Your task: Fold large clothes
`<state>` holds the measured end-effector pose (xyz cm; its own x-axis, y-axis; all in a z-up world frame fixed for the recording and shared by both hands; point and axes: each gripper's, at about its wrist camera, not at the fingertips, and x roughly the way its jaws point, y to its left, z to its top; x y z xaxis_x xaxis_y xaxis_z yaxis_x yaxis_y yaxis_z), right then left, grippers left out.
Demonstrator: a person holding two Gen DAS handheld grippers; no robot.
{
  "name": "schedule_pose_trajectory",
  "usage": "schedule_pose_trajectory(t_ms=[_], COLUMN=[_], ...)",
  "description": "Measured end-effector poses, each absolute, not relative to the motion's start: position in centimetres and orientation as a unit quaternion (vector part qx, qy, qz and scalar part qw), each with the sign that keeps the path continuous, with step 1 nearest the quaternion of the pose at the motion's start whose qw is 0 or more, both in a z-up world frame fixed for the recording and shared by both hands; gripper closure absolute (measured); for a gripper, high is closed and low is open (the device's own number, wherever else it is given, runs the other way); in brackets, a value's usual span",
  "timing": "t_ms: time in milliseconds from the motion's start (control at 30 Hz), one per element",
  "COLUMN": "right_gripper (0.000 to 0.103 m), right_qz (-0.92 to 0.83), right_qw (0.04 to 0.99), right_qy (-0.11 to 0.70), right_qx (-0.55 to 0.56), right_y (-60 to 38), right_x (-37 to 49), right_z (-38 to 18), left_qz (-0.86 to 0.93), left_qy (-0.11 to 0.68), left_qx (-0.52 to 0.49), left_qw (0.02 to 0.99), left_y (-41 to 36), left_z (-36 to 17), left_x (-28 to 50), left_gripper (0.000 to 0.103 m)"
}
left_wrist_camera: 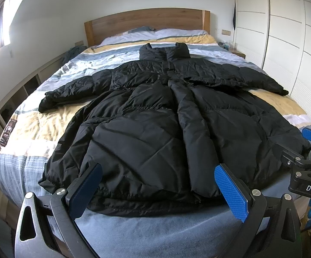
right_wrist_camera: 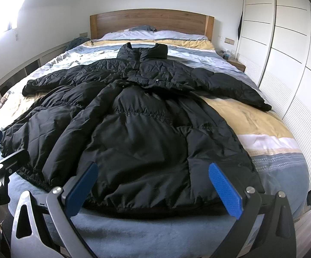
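A long black puffer coat (left_wrist_camera: 155, 124) (right_wrist_camera: 138, 133) lies flat on the bed, front up, collar toward the headboard and both sleeves spread out sideways. Its hem faces me at the foot of the bed. My left gripper (left_wrist_camera: 158, 172) hovers open just above the hem, toward its left half, with nothing between its blue pads. My right gripper (right_wrist_camera: 153, 169) is open as well, over the right half of the hem. The right gripper (left_wrist_camera: 305, 150) also shows at the right edge of the left wrist view.
The bed (left_wrist_camera: 48, 126) has a striped blue, yellow and white cover and a wooden headboard (left_wrist_camera: 147, 21). White wardrobe doors (right_wrist_camera: 288, 49) run along the right side. Low shelving (left_wrist_camera: 16, 99) lines the left wall. A nightstand (right_wrist_camera: 237, 64) stands at the far right.
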<state>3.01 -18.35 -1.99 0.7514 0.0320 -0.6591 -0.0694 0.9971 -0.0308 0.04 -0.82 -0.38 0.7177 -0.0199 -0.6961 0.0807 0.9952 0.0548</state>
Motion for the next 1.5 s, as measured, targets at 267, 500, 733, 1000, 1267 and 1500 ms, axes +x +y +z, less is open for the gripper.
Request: schedule_pose_trajectory(t_ms=[267, 500, 733, 1000, 1267, 1500], right_gripper=[0.0, 0.0, 0.0, 0.0, 0.0, 0.0], right_qz=[0.027, 0.02, -0.018, -0.06, -0.07, -0.073], right_qw=[0.937, 0.944, 0.956, 0.965, 0.966, 0.926], right_qy=[0.349, 0.327, 0.292, 0.254, 0.243, 0.314], right_qx=[-0.023, -0.024, -0.002, 0.014, 0.049, 0.195], right_y=[-18.6, -19.0, -23.5, -28.5, -33.3, -41.8], right_x=[3.2, 4.2, 5.6, 9.3, 16.4, 25.1], right_z=[-1.7, 0.7, 5.0, 10.2, 13.2, 6.9], left_qz=[-0.024, -0.009, -0.008, 0.001, 0.023, 0.057], left_qy=[0.375, 0.355, 0.356, 0.363, 0.357, 0.368], left_qx=[0.047, 0.046, 0.047, -0.005, -0.025, 0.002], left_qw=[0.926, 0.934, 0.933, 0.932, 0.933, 0.928], left_y=[-0.5, 0.3, 2.0, 5.1, 7.1, 7.3], left_z=[0.5, 3.5, 6.9, 11.1, 13.0, 10.4], left_x=[0.5, 1.3, 3.7, 9.4, 17.3, 23.2], left_gripper=[0.001, 0.001, 0.001, 0.001, 0.001, 0.001])
